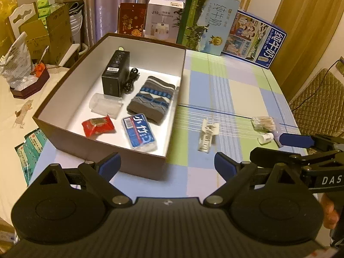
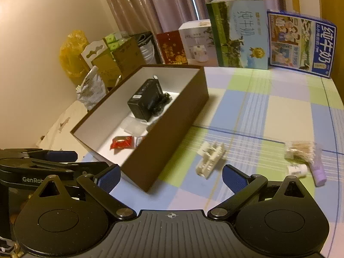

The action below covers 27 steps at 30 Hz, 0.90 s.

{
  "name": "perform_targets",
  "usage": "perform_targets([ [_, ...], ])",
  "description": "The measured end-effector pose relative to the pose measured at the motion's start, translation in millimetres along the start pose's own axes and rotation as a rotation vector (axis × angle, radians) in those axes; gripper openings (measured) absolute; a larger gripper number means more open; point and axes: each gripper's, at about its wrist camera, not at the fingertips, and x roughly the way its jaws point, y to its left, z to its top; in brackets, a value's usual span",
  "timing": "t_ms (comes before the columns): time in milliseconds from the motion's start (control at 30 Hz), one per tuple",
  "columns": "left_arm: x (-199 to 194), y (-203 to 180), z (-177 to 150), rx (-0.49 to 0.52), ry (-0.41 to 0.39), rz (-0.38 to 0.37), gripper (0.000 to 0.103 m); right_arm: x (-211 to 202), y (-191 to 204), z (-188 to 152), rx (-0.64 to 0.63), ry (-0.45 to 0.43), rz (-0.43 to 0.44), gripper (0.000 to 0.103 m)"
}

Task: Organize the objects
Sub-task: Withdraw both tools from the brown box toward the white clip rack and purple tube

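Clutter is thinning out on the checked cloth (image 1: 236, 86), because most of it is already lying in the box (image 1: 64, 133): a black case (image 1: 116, 73) with a cable (image 1: 132, 79) at the back, a clear tube (image 1: 105, 106), a red packet (image 1: 97, 125), a blue pack (image 1: 139, 136) and a knitted sock (image 1: 152, 97) filling the floor side by side. I am holding my left gripper (image 1: 167, 163) over the box's near corner with its jaws standing wide and nothing between them. My right gripper (image 2: 172, 175) is hanging just as wide and just as empty, tilted down toward the cloth. A white clip (image 2: 210, 155), lying just beyond its fingertips near the box wall, looks like the next thing to take, so wide jaws suit it. Farther right, cotton swabs (image 2: 301, 150), a small white bottle (image 2: 297, 169) and what may be a lilac tube (image 2: 319, 172), blurred here, are waiting together, well apart from the box.
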Motion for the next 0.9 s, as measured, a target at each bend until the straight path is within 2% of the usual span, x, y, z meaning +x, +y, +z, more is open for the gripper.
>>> perform_targets([
  [500,12,-57,-19,-0.006,0.026,-0.002,0.092,-28,-51,-15,0.015,0.024,-0.007,0.098],
  [900,43,-104,-21,0.048,0.071,-0.059,0.092,-43,-118,-30,0.122,0.031,-0.13,0.098],
])
